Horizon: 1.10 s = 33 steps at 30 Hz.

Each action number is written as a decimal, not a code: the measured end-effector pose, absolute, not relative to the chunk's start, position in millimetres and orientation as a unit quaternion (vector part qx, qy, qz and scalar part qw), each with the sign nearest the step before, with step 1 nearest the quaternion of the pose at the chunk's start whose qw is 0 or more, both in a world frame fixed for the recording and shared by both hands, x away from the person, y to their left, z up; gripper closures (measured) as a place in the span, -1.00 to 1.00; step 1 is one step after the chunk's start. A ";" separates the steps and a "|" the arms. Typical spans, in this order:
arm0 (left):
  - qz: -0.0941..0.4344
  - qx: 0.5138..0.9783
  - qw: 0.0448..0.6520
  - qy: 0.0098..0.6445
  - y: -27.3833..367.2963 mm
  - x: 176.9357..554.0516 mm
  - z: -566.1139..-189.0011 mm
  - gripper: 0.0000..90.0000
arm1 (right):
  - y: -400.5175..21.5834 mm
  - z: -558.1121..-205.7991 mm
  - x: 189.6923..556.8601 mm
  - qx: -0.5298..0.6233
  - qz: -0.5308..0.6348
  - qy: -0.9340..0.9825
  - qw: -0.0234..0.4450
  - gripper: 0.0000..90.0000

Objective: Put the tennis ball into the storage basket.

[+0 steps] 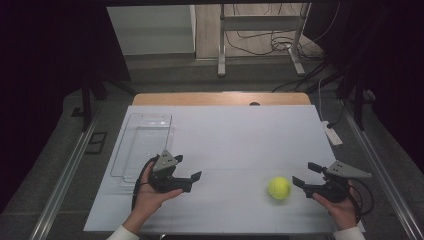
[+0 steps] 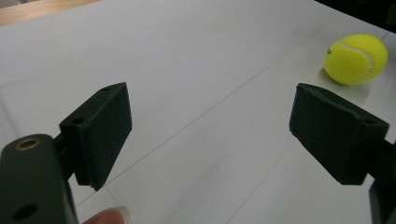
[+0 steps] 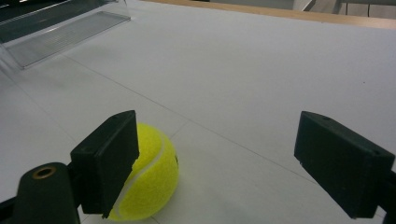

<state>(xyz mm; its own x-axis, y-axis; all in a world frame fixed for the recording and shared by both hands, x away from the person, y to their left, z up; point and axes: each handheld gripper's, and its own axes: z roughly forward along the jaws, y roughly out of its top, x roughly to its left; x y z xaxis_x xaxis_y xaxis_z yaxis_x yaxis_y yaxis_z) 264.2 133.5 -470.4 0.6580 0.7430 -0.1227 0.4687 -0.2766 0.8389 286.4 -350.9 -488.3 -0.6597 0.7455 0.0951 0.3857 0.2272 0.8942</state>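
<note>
Both pairs of fingers are spread wide and hold nothing. On the white table (image 1: 225,135) the yellow ball (image 1: 279,188) sits just at 9 o'clock of the right gripper (image 1: 304,175). At 9 o'clock of the ball, well apart, is the left gripper (image 1: 189,171), beside the clear tray (image 1: 131,150).
</note>
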 end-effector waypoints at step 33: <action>0.110 0.812 0.459 0.343 79.5 285.4 -458.1 -0.70 | -350.3 -488.5 286.8 0.369 0.497 0.764 0.182 -0.68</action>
